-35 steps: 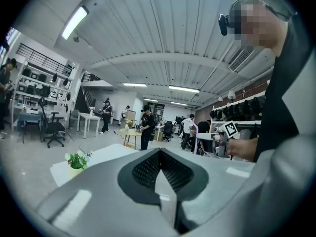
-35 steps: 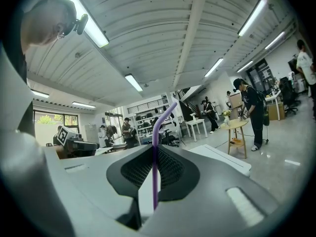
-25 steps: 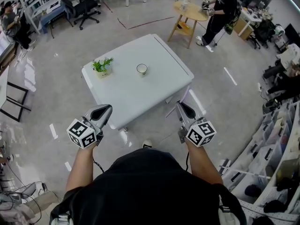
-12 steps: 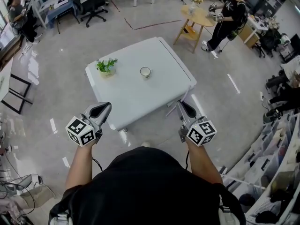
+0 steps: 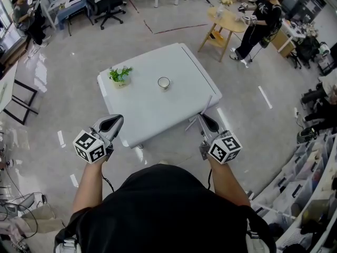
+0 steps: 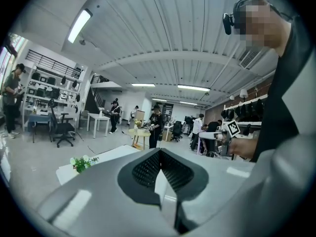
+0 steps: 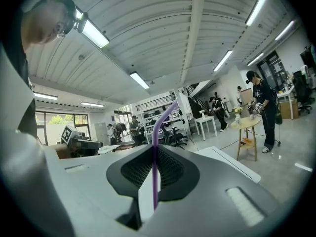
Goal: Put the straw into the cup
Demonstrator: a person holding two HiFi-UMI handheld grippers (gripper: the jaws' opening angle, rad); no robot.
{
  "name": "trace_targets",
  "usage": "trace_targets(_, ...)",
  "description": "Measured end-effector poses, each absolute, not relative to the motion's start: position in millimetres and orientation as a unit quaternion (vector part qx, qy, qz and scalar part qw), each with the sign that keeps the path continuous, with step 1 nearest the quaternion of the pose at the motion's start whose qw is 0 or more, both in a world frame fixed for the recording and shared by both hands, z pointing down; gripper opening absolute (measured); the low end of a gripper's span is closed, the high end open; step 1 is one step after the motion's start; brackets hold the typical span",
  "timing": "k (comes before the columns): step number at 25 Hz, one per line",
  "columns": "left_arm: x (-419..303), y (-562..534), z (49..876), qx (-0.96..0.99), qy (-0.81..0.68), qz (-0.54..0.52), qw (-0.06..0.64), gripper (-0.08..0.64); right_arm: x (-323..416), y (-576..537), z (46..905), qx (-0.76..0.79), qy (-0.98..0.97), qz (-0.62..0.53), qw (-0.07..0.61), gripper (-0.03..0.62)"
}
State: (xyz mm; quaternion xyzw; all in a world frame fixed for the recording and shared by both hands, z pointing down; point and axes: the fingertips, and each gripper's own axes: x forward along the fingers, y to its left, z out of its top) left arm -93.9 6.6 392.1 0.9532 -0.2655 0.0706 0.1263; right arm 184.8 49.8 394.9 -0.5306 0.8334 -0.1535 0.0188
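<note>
A small white cup (image 5: 164, 81) stands upright near the middle of the white table (image 5: 152, 112), well ahead of both grippers. My right gripper (image 5: 203, 122) is shut on a purple bendy straw (image 7: 154, 154). The straw stands up between the jaws, and its bent top leans right in the right gripper view. In the head view the straw (image 5: 208, 104) is only a thin pale line above the table's near right corner. My left gripper (image 5: 112, 123) hovers off the table's near left corner, shut with nothing in it. Both grippers (image 6: 159, 153) (image 7: 154, 149) are held short of the table.
A small potted plant (image 5: 120, 75) stands on the table, left of the cup. Behind it are a round wooden side table (image 5: 226, 19) with a person (image 5: 258, 22) beside it, and office chairs (image 5: 105, 4). Shelving (image 5: 310, 194) lines the right. A black frame (image 5: 18, 107) stands at the left.
The head view has drifted slightly, so the table and cup sit a little lower and further right. Both grippers keep their pose, with the straw still in the right one.
</note>
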Motion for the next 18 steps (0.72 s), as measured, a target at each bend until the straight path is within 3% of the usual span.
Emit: trace_targets(18,-51.0,-12.6,400.7,0.952,-0.27,0.076,0.125,0.002,219.1,23.9,403.8,-0.517,0.841,-0.155,0.019,0.051)
